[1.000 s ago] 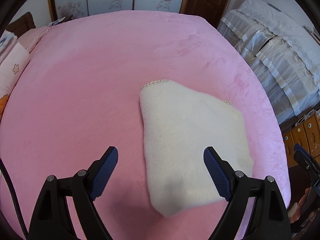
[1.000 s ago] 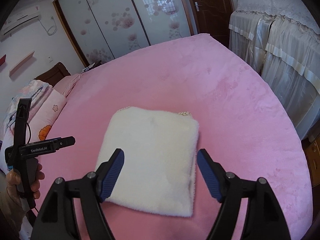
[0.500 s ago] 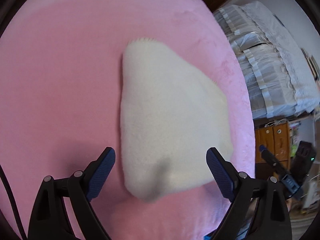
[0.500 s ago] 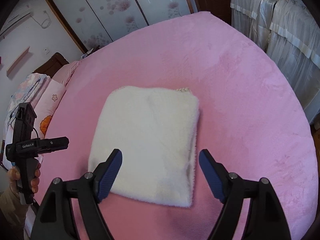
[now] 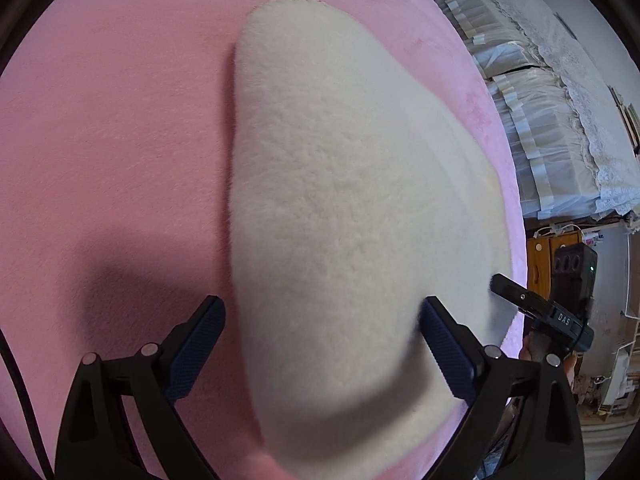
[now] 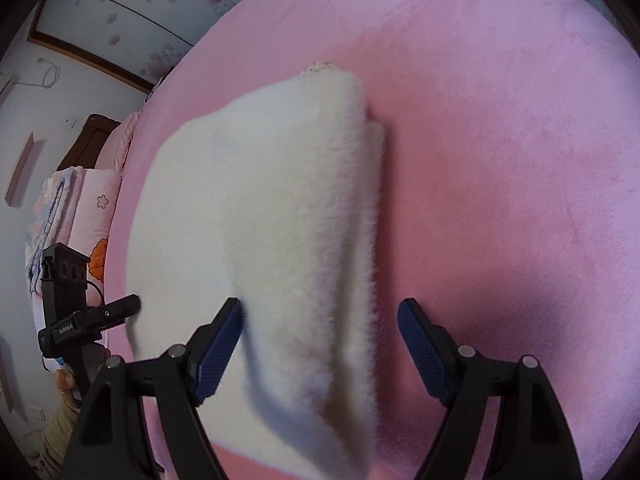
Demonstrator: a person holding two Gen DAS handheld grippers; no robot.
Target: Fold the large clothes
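A folded, fluffy cream garment (image 5: 352, 184) lies on the pink bed cover (image 5: 112, 140). My left gripper (image 5: 322, 344) hangs low over its near left corner. Its jaws are opening, with the corner between them and no pad pressing. In the right wrist view the same garment (image 6: 260, 208) shows its thick folded right edge. My right gripper (image 6: 322, 348) stands open astride that edge near the front. Each gripper shows in the other's view: the right one (image 5: 540, 316) at the garment's far side, the left one (image 6: 100, 316) held by a hand.
Stacked patterned quilts (image 6: 76, 216) lie at the head of the bed. White draped furniture (image 5: 560, 128) and a wooden cabinet (image 5: 540, 252) stand beyond the bed's right edge. Flowered wardrobe doors (image 6: 120, 20) line the far wall. Pink cover (image 6: 520, 160) stretches right of the garment.
Both grippers have come down and tilted toward the garment, which now fills each view. The left jaws have spread a little wider. The garment has not moved.
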